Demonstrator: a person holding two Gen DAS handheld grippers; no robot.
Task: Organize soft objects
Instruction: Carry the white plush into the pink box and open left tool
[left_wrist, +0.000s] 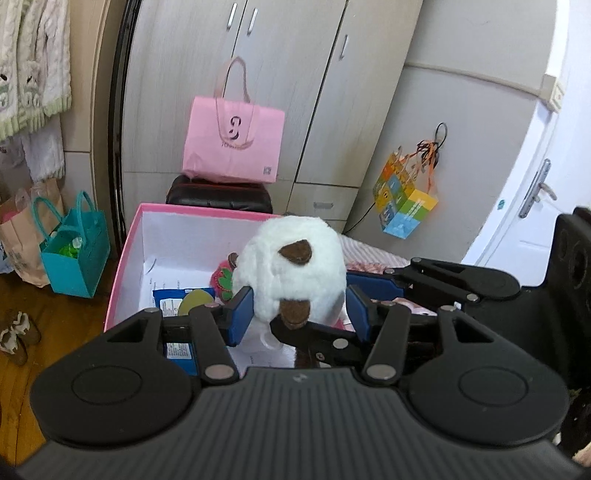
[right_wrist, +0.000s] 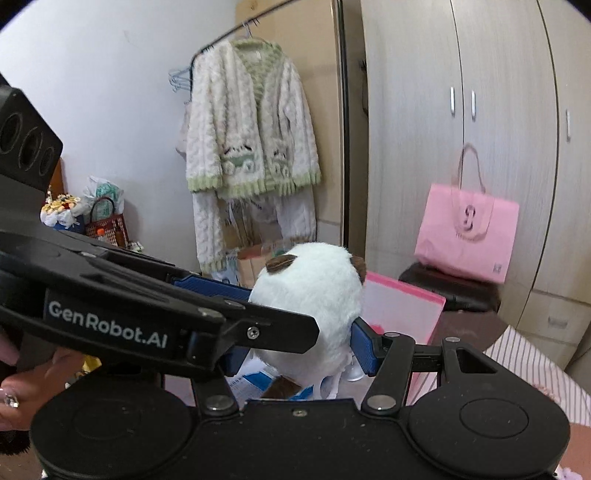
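Observation:
A round white plush toy (left_wrist: 295, 266) with brown ears hangs over an open pink box (left_wrist: 125, 258) with a white inside. My left gripper (left_wrist: 300, 314) has its blue pads against both sides of the plush. The right gripper's fingers (left_wrist: 373, 286) come in from the right and clamp the same toy crosswise. In the right wrist view the plush (right_wrist: 314, 295) sits between my right gripper (right_wrist: 299, 354) pads, with the left gripper's fingers (right_wrist: 214, 286) crossing from the left. A red strawberry plush (left_wrist: 221, 280) and a blue packet (left_wrist: 170, 299) lie inside the box.
A pink tote (left_wrist: 232, 144) rests on a dark stool (left_wrist: 218, 197) behind the box, against the wardrobe. A teal bag (left_wrist: 74, 251) and slippers (left_wrist: 16, 336) are on the wood floor at left. A cardigan (right_wrist: 251, 147) hangs on a rail. Striped bedding (right_wrist: 535, 369) lies at right.

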